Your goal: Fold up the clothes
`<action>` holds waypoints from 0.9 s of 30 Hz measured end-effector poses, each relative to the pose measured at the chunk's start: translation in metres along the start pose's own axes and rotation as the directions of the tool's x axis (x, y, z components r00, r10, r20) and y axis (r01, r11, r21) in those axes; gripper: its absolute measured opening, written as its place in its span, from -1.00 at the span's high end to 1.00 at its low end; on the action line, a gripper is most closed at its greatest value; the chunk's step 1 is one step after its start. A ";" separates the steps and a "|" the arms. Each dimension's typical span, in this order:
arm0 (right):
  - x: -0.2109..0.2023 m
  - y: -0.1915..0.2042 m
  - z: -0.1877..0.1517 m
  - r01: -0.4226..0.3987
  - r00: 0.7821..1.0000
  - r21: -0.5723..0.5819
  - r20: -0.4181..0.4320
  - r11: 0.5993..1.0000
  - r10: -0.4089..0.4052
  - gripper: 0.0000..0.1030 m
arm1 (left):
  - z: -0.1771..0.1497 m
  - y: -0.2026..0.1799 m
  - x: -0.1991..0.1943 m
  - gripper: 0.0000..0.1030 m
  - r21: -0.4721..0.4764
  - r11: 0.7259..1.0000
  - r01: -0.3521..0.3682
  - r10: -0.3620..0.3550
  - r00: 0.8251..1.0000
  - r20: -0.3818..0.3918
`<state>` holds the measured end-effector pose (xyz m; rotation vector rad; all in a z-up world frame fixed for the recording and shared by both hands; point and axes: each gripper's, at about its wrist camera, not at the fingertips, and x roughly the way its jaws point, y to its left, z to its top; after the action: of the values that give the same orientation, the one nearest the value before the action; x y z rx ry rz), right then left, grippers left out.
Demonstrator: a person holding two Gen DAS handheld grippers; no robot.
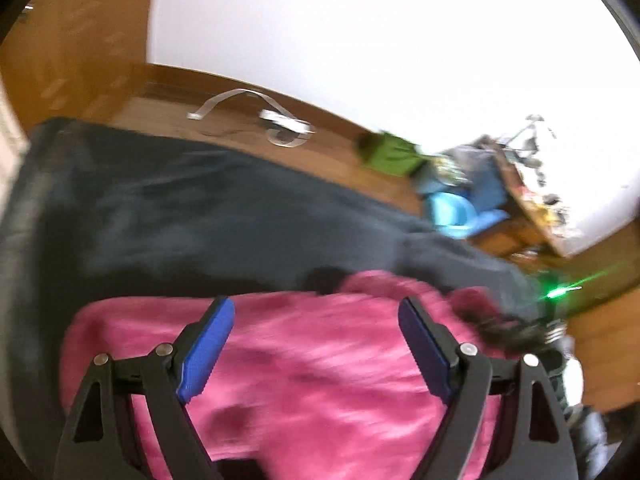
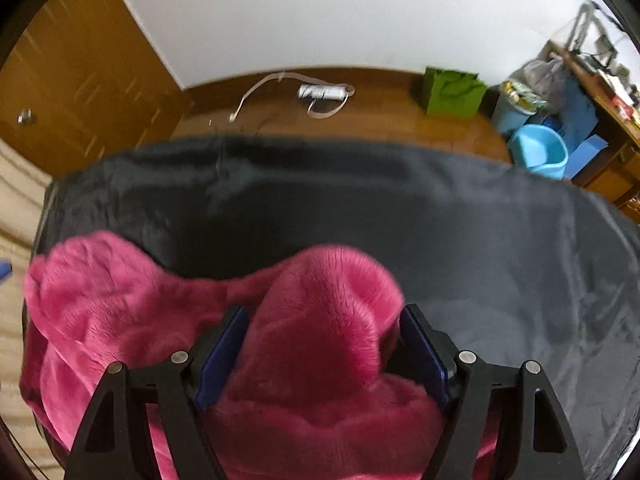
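Pink fleece garment (image 2: 312, 320) lies on the dark sheet (image 2: 480, 220), toward its near edge. Right gripper (image 2: 322, 354) has jaws spread, straddling a raised fold, apparently ungripped. Left gripper (image 1: 316, 344) hangs released above flat fleece, likely repositioning for a fold.

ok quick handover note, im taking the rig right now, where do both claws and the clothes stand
Left claw: open above the fluffy pink fleece garment, nothing between its jaws.
Right claw: jaws wide around a raised hump of the same garment; whether it is gripped I cannot tell.
The garment lies bunched on the dark grey cloth-covered surface.
Done: no neat fold visible.
Left: flatten, fold.
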<state>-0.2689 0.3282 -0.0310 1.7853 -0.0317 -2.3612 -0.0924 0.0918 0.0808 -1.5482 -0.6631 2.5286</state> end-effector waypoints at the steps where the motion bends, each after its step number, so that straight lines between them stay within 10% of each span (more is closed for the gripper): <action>1: 0.003 0.001 -0.003 -0.005 1.000 -0.010 -0.014 1.000 0.005 -0.55 | 0.008 -0.007 0.012 -0.70 0.012 1.000 0.001 -0.001 1.000 -0.018; 8: 0.001 0.014 -0.026 -0.029 0.999 -0.086 -0.017 0.996 0.028 -0.46 | 0.021 -0.017 0.101 -0.70 0.048 0.986 -0.161 0.168 0.957 -0.237; 18: -0.021 0.048 -0.036 0.034 0.993 -0.223 0.120 0.974 -0.007 0.26 | 0.006 -0.026 0.132 -0.66 0.042 0.999 -0.030 0.044 0.917 -0.396; 20: -0.035 0.055 -0.033 0.063 0.983 -0.243 0.183 0.968 -0.018 0.31 | 0.005 -0.034 0.128 -0.29 0.028 1.000 -0.006 0.016 0.922 -0.387; 24: -0.071 0.069 -0.025 0.238 0.911 -0.248 0.393 0.939 -0.127 0.37 | 0.013 -0.042 0.106 0.24 -0.014 0.991 0.130 -0.130 0.963 -0.237; 27: -0.096 0.073 -0.023 0.403 0.783 -0.162 0.571 0.901 -0.247 0.37 | 0.019 -0.056 0.081 0.24 0.085 0.982 0.167 -0.162 0.984 -0.070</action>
<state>-0.2122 0.2731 0.0630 1.0123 0.5547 -2.8637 -0.1551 0.1614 0.0445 -1.4714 -0.6309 2.3463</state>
